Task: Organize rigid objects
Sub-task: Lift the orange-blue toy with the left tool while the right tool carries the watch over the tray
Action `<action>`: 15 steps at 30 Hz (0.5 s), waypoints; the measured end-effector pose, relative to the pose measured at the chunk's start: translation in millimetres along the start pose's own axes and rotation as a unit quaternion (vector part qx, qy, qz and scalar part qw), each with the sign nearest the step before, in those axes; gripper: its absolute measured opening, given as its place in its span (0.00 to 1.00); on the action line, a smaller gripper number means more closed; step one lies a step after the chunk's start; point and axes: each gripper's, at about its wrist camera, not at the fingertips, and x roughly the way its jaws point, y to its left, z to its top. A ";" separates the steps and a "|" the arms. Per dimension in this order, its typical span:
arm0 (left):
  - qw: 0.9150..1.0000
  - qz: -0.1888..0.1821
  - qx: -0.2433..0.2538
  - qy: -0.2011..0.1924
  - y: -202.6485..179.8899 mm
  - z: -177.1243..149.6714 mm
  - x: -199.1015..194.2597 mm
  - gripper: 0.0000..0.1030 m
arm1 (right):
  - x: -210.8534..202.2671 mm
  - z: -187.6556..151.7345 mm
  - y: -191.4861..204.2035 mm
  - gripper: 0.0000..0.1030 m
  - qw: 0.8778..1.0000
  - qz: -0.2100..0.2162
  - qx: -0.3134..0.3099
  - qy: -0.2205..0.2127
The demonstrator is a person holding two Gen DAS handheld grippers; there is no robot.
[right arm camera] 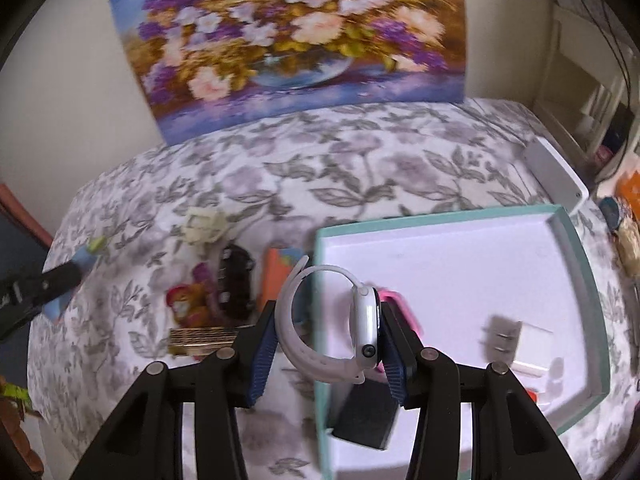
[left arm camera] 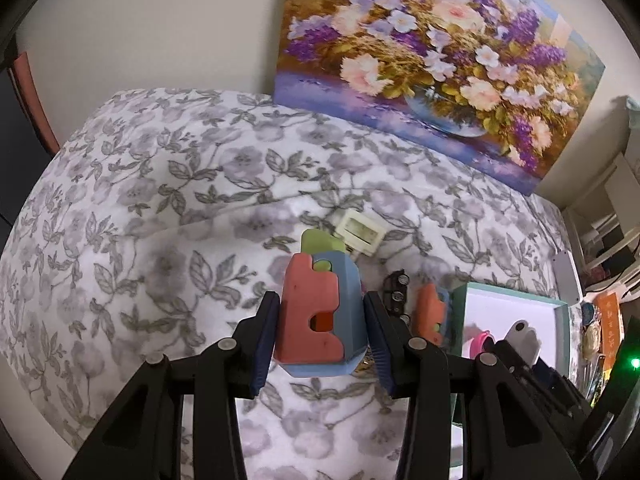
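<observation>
- Left wrist view: the left gripper [left arm camera: 322,316] is clamped on a coral-and-blue block toy [left arm camera: 320,308], blue pads pressing its two flanks, so the toy rides upright between the jaws, clear of the floral bedspread [left arm camera: 160,200].
- That grip across the narrow sides looks chosen to keep the chunky piece from twisting while it is carried; a green tab [left arm camera: 322,242] sticks out at its far end.
- Right wrist view: the right gripper [right arm camera: 328,332] is clenched on a white smartwatch [right arm camera: 364,324], one pad against the watch body and the other against the looped strap, which bows out between the jaws.
- The watch hangs over the near left edge of the teal-rimmed tray [right arm camera: 576,240], partly above its white floor, which I read as a carry toward a drop inside.
- Already lying in the tray are a pink item [right arm camera: 400,304] just behind the watch, a dark block [right arm camera: 366,420] near the front and a grey plug-like piece [right arm camera: 504,336] to the right.
- Left on the bedspread beside the tray: a second coral block [right arm camera: 276,276], a dark toy car [right arm camera: 236,280], a cream frame-like piece [right arm camera: 204,224] and a red-and-yellow figure [right arm camera: 188,300].
</observation>
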 end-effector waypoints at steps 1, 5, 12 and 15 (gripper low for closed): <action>1.000 -0.002 0.005 0.001 -6.4 -1.2 0.4 0.43 | 1.4 1.2 -8.1 0.49 1.000 -0.002 0.007 0.002; 1.000 -0.022 0.015 0.007 -28.0 -5.7 1.8 0.43 | 5.3 2.2 -37.7 0.49 0.999 -0.013 0.039 0.007; 0.997 -0.067 0.034 0.024 -75.7 -14.8 15.0 0.43 | 7.1 2.5 -93.8 0.49 0.994 -0.021 0.109 0.013; 0.996 -0.063 0.061 0.024 -102.2 -20.9 19.5 0.43 | 6.5 2.5 -108.9 0.49 0.992 -0.029 0.122 0.013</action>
